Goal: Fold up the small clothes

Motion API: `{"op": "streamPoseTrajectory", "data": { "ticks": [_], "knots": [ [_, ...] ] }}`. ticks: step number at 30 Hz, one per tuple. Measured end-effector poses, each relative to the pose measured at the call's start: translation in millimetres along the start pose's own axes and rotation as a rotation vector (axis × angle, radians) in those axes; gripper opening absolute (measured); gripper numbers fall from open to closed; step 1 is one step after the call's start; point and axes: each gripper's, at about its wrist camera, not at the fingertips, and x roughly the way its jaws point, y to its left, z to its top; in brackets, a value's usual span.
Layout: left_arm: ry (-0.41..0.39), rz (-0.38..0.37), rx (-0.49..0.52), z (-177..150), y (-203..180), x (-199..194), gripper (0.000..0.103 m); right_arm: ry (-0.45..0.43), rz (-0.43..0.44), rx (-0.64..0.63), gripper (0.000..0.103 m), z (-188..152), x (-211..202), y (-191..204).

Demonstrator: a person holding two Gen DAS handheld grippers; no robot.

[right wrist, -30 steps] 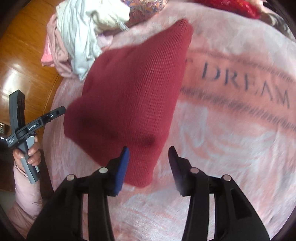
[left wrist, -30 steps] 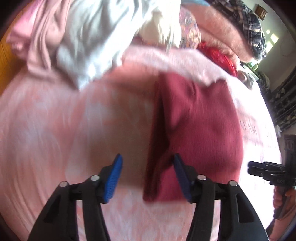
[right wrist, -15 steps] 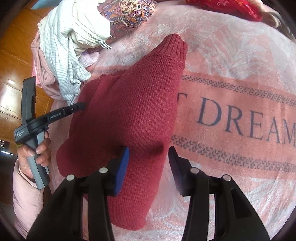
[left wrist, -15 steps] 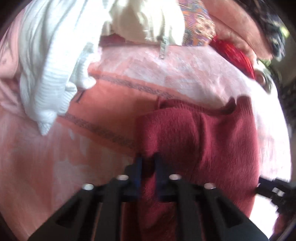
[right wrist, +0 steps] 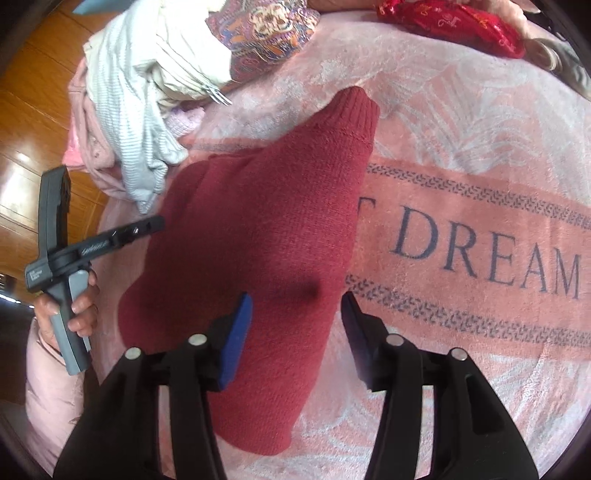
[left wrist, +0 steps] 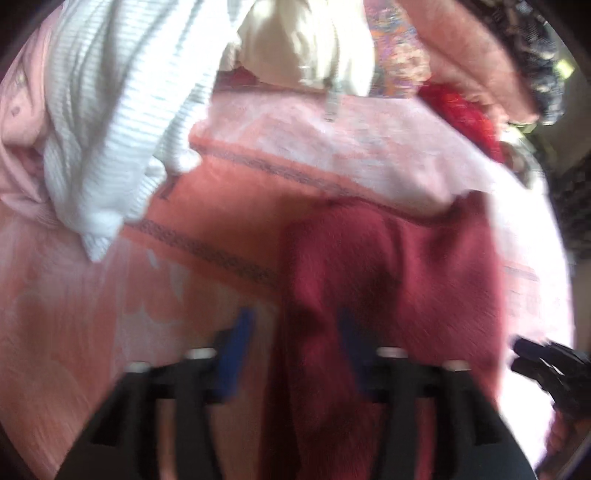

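Observation:
A folded dark red knit sweater lies on a pink blanket printed with "DREAM". It also shows in the blurred left wrist view. My left gripper is open, its jaws astride the sweater's left edge without holding it. It also shows in the right wrist view, at the sweater's left side. My right gripper is open, its jaws astride the sweater's near right edge. It appears at the right rim of the left wrist view.
A pile of clothes lies at the blanket's far left: a white striped garment, a cream zip garment and pink ones. A patterned cloth and a red cloth lie at the back. Wooden floor shows left.
My left gripper shut on the sweater's left edge half a second ago and has now opened and let go. The right gripper stayed open and moved forward over the sweater.

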Motion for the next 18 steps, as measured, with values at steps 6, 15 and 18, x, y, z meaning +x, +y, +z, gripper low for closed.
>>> {"op": "streamPoseTrajectory", "data": {
  "ticks": [6, 15, 18],
  "knots": [
    [0.056, -0.090, 0.050, -30, 9, -9, 0.083, 0.043, -0.018, -0.004, 0.058, -6, 7, 2],
    [0.136, -0.194, 0.028, -36, 12, 24, 0.083, 0.096, 0.025, 0.043, 0.068, -4, 39, -2],
    [0.174, -0.255, -0.014, -35, 14, 37, 0.085, 0.109, 0.050, 0.065, 0.072, -4, 48, -6]
  ]
}}
